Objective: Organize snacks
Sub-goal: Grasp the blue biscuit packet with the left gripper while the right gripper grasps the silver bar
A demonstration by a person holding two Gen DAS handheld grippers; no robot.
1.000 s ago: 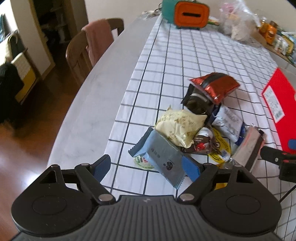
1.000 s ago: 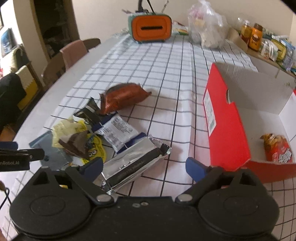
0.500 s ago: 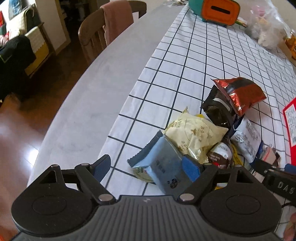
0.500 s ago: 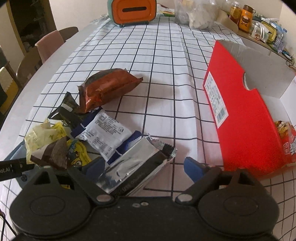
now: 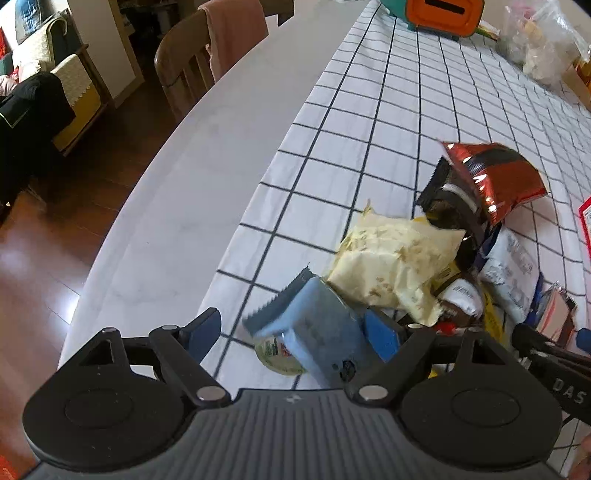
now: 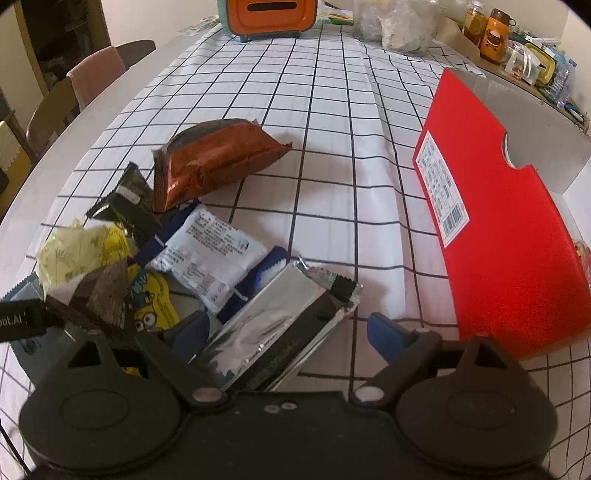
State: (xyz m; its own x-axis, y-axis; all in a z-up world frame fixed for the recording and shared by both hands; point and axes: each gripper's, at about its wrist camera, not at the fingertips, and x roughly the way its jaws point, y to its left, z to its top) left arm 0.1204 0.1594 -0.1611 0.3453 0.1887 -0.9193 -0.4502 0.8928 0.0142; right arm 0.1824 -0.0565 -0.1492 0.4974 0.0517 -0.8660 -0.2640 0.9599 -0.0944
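Note:
A heap of snack packets lies on the checked tablecloth. My left gripper is open, its blue pads astride a grey-blue packet that lies over a small round lid; the pads do not press on it. A pale yellow packet and a shiny red bag lie beyond. My right gripper is open over a silver packet that lies between its fingers. The red bag, a white packet and a yellow cartoon packet lie past it. A red box stands at right.
An orange and teal holder stands at the table's far end beside a clear plastic bag. Jars and bottles line the back right. Chairs stand along the table's left edge, which drops to a wooden floor.
Both grippers have sunk closer to the heap. The grey-blue packet now lies between the left fingers and the silver packet between the right ones. Both still stand wide.

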